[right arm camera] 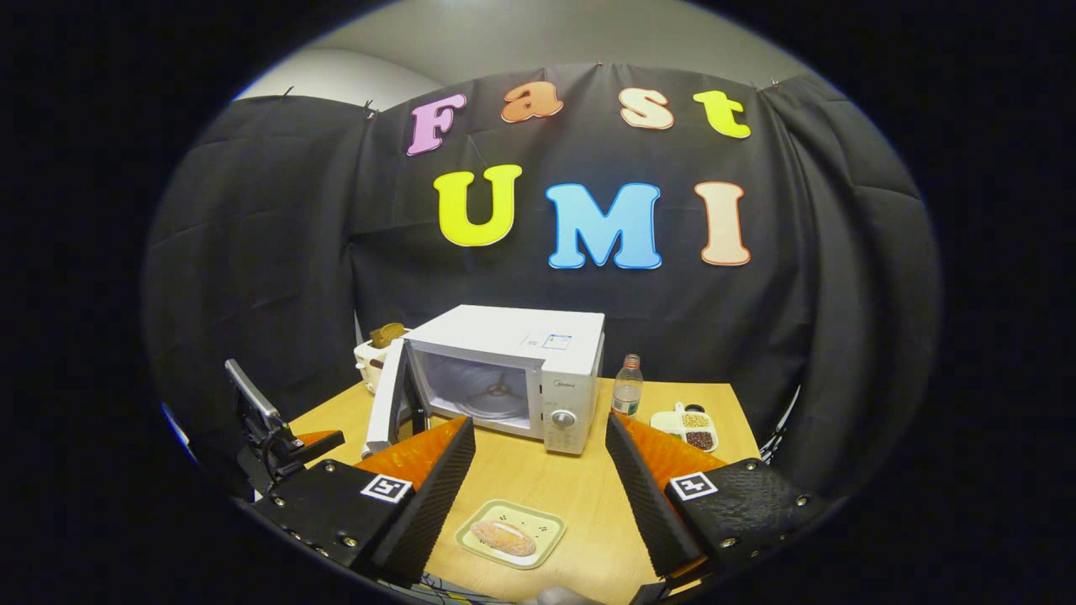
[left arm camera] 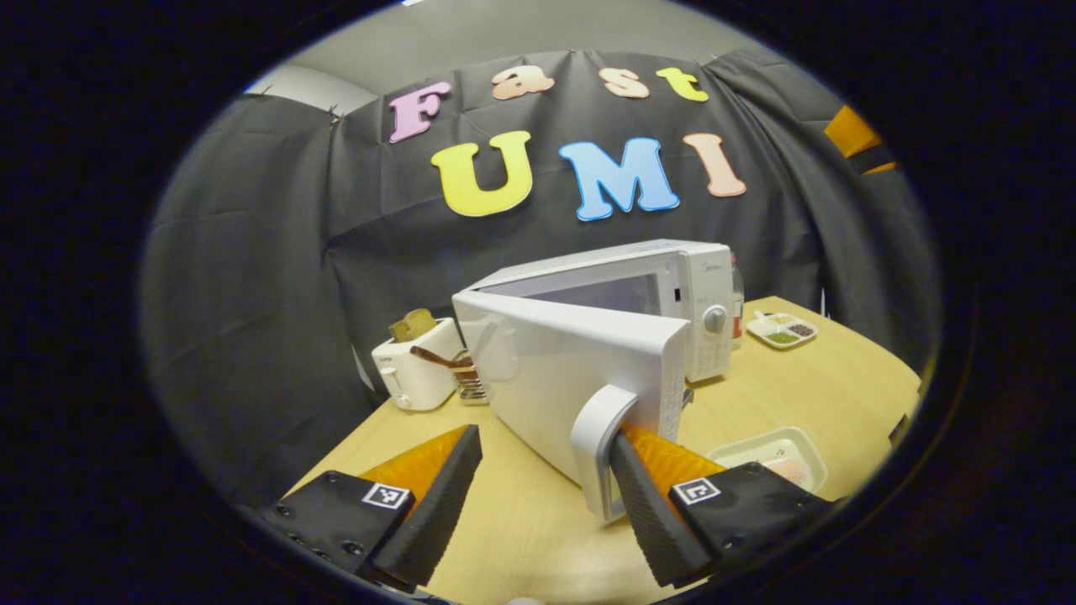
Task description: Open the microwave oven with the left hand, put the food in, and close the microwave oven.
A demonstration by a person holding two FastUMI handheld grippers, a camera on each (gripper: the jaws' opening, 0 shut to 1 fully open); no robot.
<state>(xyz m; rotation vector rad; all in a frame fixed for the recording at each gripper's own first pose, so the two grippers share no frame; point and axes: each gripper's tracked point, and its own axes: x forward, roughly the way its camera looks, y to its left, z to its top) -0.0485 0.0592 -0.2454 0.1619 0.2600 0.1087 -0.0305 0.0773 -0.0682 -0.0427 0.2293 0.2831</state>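
Left gripper [left arm camera: 545,487] is spread wide, and its right finger [left arm camera: 651,504] is tucked in behind the door handle [left arm camera: 598,445], hooked there with nothing pinched between the two fingers. The microwave door [left arm camera: 572,378] is swung well out from the oven, its edge towards the camera, and the microwave [left arm camera: 672,286] body stands behind it on the wooden table [left arm camera: 538,521].

Over in the right gripper view, the right gripper [right arm camera: 540,496] hangs released as well, fingers wide apart above the near edge of the table [right arm camera: 588,487]. Right between those fingers, near the front, lies a pale tray [right arm camera: 510,533] with the food [right arm camera: 503,538], a browned roll-like piece, resting on it. The tray is well apart from the microwave [right arm camera: 513,370], which sits farther back with its cavity open and the turntable ring showing inside. The door [right arm camera: 388,402] stands out to the left of the opening.

To the left, behind the microwave, there is a white toaster [left arm camera: 416,370] with a slice of bread [left arm camera: 412,324] poking out of it. To the right of the oven stands a clear bottle [right arm camera: 626,386], and just beyond it a divided dish [right arm camera: 691,428] with grains or beans in its compartments. At the left edge of the right gripper view, the other gripper's rig [right arm camera: 269,428] is near the door.
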